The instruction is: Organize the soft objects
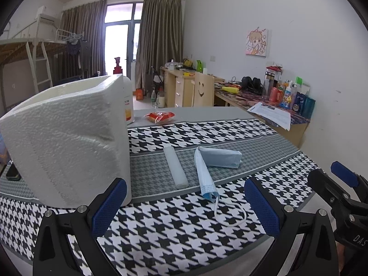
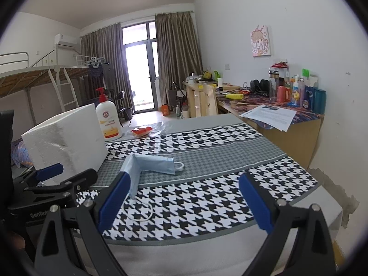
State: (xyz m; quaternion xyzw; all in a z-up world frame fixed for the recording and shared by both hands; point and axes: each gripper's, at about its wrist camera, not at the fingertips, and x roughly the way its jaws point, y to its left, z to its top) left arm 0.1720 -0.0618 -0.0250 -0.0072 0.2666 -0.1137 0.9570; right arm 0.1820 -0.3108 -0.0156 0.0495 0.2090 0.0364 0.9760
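Both claws hang wide and empty over the near edge of the tabletop, the left claw (image 1: 185, 204) and the right claw (image 2: 184, 201) side by side.

What could go wrong, as I judge it: the blue face mask (image 1: 212, 164) is thin, limp and bent into an L, so a claw closing on one layer may lift only a flap while the rest drags on the houndstooth cloth (image 1: 174, 227). Its white ear loop (image 1: 230, 216) trails toward the near edge and could snag on a finger or be pinched alone, leaving the mask dangling. The foam box (image 1: 66, 138) looks light; a nudge from the left claw, which sits just beside its near corner, would likely push it along the cloth.

The mask lies mid-tabletop on the grey band, its long leg running toward the near edge. In the left wrist view it is ahead, between the two fingers and nearer the right one. In the right wrist view the mask's lower end sits just behind that claw's left finger (image 2: 113, 201), partly hidden by it. A white stick-like roll (image 1: 175, 166) lies between mask and box, apart from both.
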